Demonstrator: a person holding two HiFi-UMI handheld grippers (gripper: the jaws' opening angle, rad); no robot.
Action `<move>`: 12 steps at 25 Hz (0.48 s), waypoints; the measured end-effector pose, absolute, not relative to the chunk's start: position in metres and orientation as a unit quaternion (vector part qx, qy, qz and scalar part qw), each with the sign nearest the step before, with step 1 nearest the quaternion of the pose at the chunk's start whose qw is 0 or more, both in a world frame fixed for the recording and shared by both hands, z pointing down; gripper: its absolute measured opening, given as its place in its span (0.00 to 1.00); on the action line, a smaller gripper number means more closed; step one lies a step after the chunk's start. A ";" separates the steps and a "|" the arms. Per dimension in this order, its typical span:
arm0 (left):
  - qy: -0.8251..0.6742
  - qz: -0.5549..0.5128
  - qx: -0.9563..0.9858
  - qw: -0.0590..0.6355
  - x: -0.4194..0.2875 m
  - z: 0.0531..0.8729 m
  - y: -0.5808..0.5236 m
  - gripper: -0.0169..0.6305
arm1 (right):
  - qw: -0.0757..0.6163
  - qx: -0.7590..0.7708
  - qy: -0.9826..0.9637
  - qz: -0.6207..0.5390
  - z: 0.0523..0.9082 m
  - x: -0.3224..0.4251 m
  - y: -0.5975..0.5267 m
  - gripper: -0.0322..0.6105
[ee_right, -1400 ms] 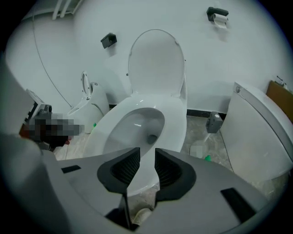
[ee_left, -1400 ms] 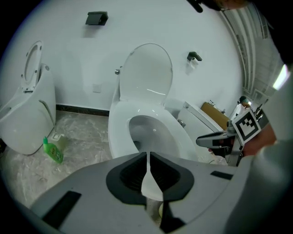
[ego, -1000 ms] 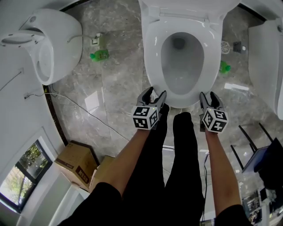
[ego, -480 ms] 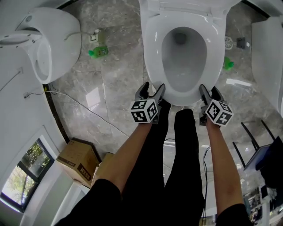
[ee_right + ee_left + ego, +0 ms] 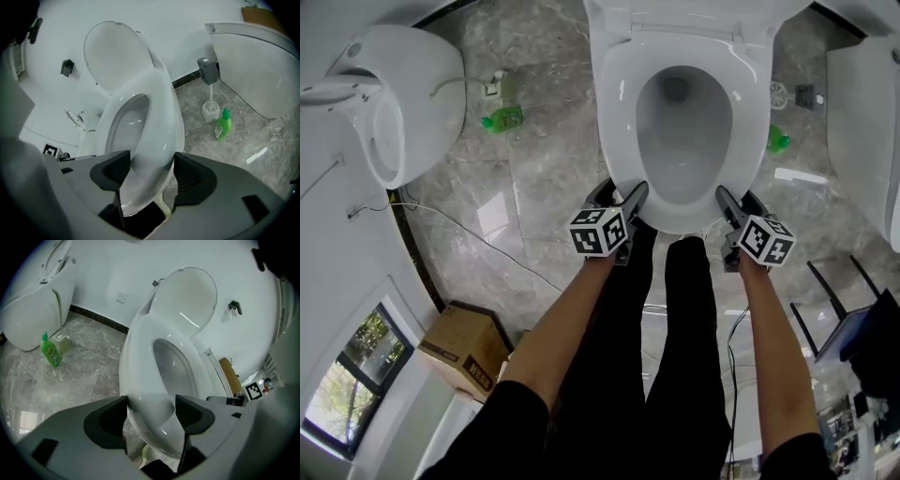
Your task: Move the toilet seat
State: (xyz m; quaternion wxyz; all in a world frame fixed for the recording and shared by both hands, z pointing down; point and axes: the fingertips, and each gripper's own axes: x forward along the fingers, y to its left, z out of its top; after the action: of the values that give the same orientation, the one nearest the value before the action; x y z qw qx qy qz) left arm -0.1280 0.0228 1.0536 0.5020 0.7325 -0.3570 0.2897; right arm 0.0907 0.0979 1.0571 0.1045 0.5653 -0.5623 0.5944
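Observation:
A white toilet stands in front of me with its seat down on the bowl and its lid raised against the wall. My left gripper is at the front left of the seat rim and my right gripper at the front right. In the left gripper view the seat's front rim lies between the wide jaws of the left gripper. The right gripper straddles the rim the same way. Both sets of jaws have just been opening and stand open around the rim.
A second white toilet stands at the left and another white fixture at the right. Green bottles flank the toilet, and a toilet brush stands on the right. Cardboard boxes and a cable lie behind left.
Both grippers have moved forward and down to the toilet's front edge. Their jaws have spread wider and now reach around the seat rim.

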 end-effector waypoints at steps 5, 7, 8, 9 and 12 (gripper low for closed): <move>-0.324 0.319 0.755 0.472 -0.127 1.047 0.024 0.54 | 0.096 0.554 -0.544 0.623 1.052 0.095 0.094 0.49; -0.312 0.332 0.760 0.463 -0.127 1.045 0.027 0.53 | 0.107 0.546 -0.545 0.627 1.049 0.095 0.096 0.49; -0.309 0.335 0.761 0.462 -0.127 1.043 0.027 0.53 | 0.110 0.545 -0.546 0.627 1.047 0.096 0.096 0.49; -0.308 0.338 0.761 0.461 -0.126 1.041 0.028 0.53 | 0.112 0.544 -0.546 0.628 1.046 0.096 0.097 0.49; -0.309 0.336 0.759 0.464 -0.126 1.032 0.027 0.53 | 0.103 0.545 -0.541 0.632 1.038 0.096 0.098 0.49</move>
State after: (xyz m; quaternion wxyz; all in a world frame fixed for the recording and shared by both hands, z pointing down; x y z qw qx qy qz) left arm -0.1261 0.0274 1.0318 0.4642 0.7591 -0.3088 0.3361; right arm 0.0960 0.0979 1.0380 0.1027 0.5451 -0.5412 0.6321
